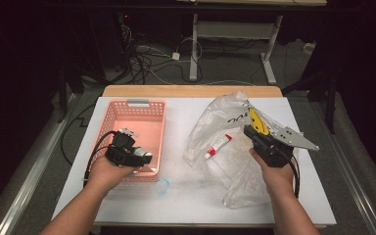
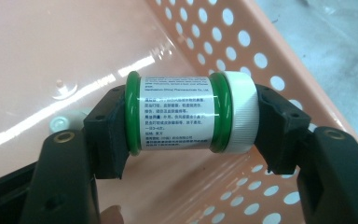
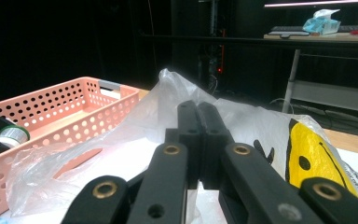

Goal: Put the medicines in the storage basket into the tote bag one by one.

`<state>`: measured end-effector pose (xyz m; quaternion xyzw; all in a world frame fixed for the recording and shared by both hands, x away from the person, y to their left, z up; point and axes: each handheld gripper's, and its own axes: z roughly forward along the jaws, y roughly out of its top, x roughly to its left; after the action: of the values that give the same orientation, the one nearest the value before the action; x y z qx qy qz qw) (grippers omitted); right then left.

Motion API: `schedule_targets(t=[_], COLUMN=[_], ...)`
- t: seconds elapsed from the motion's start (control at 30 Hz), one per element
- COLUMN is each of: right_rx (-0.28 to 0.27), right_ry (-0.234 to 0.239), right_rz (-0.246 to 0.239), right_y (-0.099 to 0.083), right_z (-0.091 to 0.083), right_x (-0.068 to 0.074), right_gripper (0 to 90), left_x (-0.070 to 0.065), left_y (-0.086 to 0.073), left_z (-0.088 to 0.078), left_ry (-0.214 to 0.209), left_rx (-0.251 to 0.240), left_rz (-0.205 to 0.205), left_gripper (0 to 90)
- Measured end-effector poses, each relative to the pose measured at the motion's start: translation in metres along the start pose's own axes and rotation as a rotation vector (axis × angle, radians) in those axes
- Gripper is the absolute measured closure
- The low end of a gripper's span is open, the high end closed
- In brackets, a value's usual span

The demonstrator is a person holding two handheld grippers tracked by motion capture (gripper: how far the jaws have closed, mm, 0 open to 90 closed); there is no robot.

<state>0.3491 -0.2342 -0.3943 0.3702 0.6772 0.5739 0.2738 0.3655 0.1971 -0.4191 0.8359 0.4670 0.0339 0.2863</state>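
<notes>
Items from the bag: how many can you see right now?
2: a green-and-white jar clamped in the left gripper over the pink basket; a red-and-white tube inside the plastic bag. Folds may hide more.

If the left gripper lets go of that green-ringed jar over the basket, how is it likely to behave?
The small jar is round and lies sideways, clamped end to end by the left gripper, so it would probably roll on the smooth floor of the pink basket. It looks rigid, probably light plastic. Its glossy label may be slippery.
</notes>
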Motion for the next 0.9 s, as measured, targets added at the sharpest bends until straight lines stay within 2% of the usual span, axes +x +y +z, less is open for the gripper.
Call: schedule_targets(t=[0.33,0.53,0.7,0.9], right_rx=[0.001,0.004,0.002,-0.003], right_ry=[-0.001,0.0,-0.003,-0.001], right_rz=[-0.004,-0.003,0.002,-0.009], right_y=[-0.001,-0.001,-0.001,0.0], right_z=[0.0,0.0,0.0,0.0], right_x=[0.0,0.001,0.001,0.001], right_gripper=[90.0,90.0,90.0,90.0], left_x=[-0.004,-0.006,-0.008,-0.014], left_y=[-0.01,-0.016,-0.019,-0.023], left_z=[-0.011,-0.014,-0.013,-0.011], left_ry=[-0.012,-0.025,-0.04,-0.032], left_rx=[-0.161,-0.237,-0.275,-0.306], left_rz=[0.023,0.025,0.02,0.031], left_gripper=[35.2,35.2,35.2,35.2])
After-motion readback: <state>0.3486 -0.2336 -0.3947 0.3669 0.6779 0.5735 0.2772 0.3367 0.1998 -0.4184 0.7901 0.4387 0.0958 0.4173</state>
